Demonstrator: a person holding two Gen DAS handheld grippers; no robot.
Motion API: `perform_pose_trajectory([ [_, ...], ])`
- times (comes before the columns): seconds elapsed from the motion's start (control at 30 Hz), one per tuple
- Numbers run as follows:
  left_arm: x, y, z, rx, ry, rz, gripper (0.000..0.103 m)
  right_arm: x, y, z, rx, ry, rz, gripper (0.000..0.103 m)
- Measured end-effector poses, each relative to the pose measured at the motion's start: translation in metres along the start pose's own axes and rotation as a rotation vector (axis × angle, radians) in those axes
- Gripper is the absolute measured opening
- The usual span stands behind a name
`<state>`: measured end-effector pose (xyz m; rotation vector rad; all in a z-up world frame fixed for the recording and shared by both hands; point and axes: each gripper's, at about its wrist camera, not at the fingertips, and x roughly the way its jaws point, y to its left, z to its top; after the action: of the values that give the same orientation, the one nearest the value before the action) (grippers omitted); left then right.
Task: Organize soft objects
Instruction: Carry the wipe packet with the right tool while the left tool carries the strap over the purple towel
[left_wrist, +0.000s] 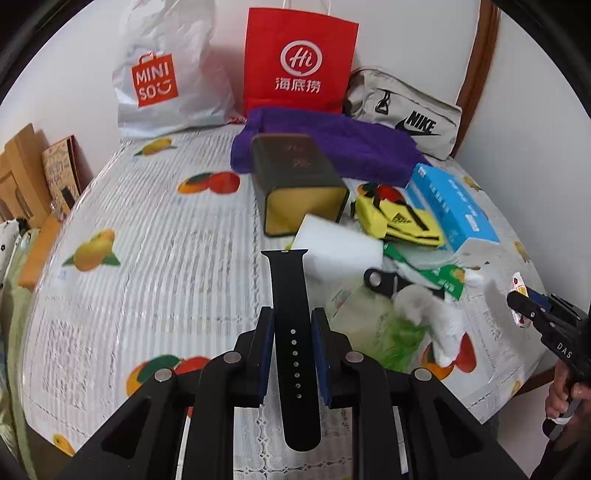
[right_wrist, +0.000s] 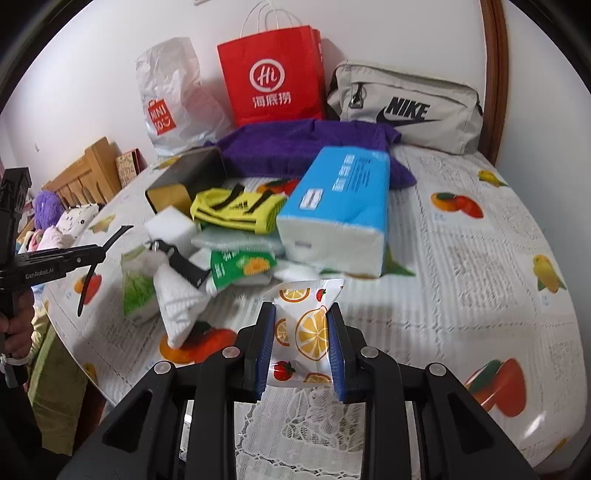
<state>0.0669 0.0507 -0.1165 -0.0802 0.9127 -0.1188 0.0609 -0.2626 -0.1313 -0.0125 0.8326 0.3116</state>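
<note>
Between the left gripper's (left_wrist: 293, 325) blue pads a black watch strap (left_wrist: 291, 332) is sitting clamped, its buckle-hole end hanging down toward the camera and its other end sticking up over the bench (left_wrist: 155, 229). Over on the other side, the right gripper (right_wrist: 301, 325) is squeezing its jaws shut on a small tissue pack (right_wrist: 304, 321) printed with lemon slices and strawberries, so the plastic is puckering between the pads.

Just past both jaws the pile of soft stuff is lying on the fruit-print tablecloth: a white washcloth (right_wrist: 177, 306) flopping over a green-and-white packet (right_wrist: 136, 291), a second black strap piece (right_wrist: 183, 264) lying across them, a white sponge block (right_wrist: 171, 225), and a green pack with an orange flower on it (right_wrist: 240, 267). A yellow-and-black fabric item (right_wrist: 236, 210) is resting right behind that, touching a big blue pack of tissues (right_wrist: 340, 206) that's tilting on top of the heap.

A dark tin box (left_wrist: 295, 177) is lying on its side with its yellow inside facing us, just in front of a folded purple towel (left_wrist: 332, 147). Further back against the wall, a white Miniso plastic bag (left_wrist: 162, 77), a red paper bag (left_wrist: 299, 62) and a grey Nike pouch (right_wrist: 406, 107) are standing in a row. A hand (left_wrist: 561, 387) is showing at the edge, gripping the right handle.
</note>
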Motion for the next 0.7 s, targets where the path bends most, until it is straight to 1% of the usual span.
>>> perform_pose_trajectory([
  [0.1,-0.004,-0.002,0.01,0.004,-0.01,-0.017,0.02,-0.006,-0.001,0.009,-0.005,-0.017,0.004,0.028],
  [0.23,-0.007,-0.003,0.026,0.004,-0.029,-0.02,0.02,-0.009,-0.002,0.025,-0.011,-0.022,0.009,0.028],
  [0.43,-0.009,-0.001,0.057,-0.005,-0.059,-0.039,0.02,-0.011,-0.004,0.058,-0.031,-0.044,0.002,0.028],
  [0.7,0.011,0.006,0.103,-0.025,-0.048,-0.054,0.02,0.01,-0.014,0.112,-0.041,-0.052,0.01,0.028],
])
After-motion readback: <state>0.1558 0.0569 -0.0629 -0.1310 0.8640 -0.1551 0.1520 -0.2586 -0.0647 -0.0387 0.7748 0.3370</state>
